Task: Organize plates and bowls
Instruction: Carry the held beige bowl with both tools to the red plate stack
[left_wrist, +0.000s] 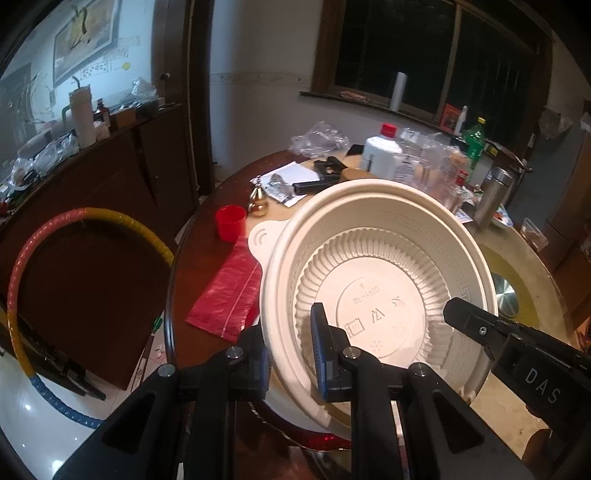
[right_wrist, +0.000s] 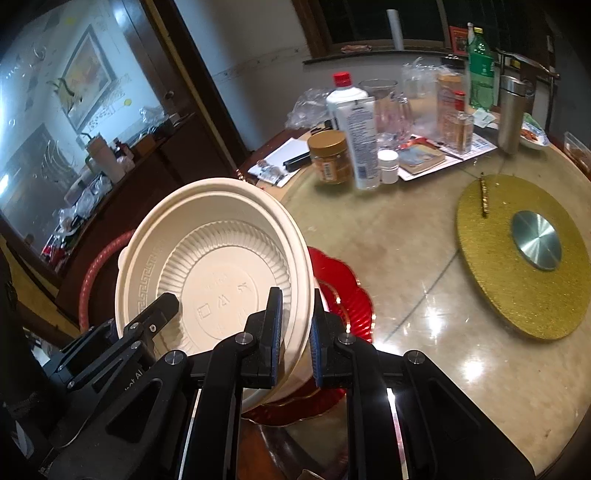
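Observation:
A cream plastic bowl (left_wrist: 380, 295) with a ribbed inner wall is held tilted above the table, its inside facing both cameras. My left gripper (left_wrist: 290, 360) is shut on the bowl's left rim. My right gripper (right_wrist: 295, 332) is shut on the bowl's (right_wrist: 221, 273) right rim; it also shows in the left wrist view (left_wrist: 476, 325). A red scalloped plate (right_wrist: 343, 295) lies on the table under the bowl, mostly hidden. A second cream dish (left_wrist: 266, 236) peeks out behind the bowl.
Round table (right_wrist: 406, 240) with a gold turntable (right_wrist: 491, 266) at right. Bottles, jars and glasses (right_wrist: 354, 129) crowd the far side. A red cup (left_wrist: 229, 221) and red plastic bag (left_wrist: 225, 291) lie left. A hoop (left_wrist: 22, 280) leans by the cabinet.

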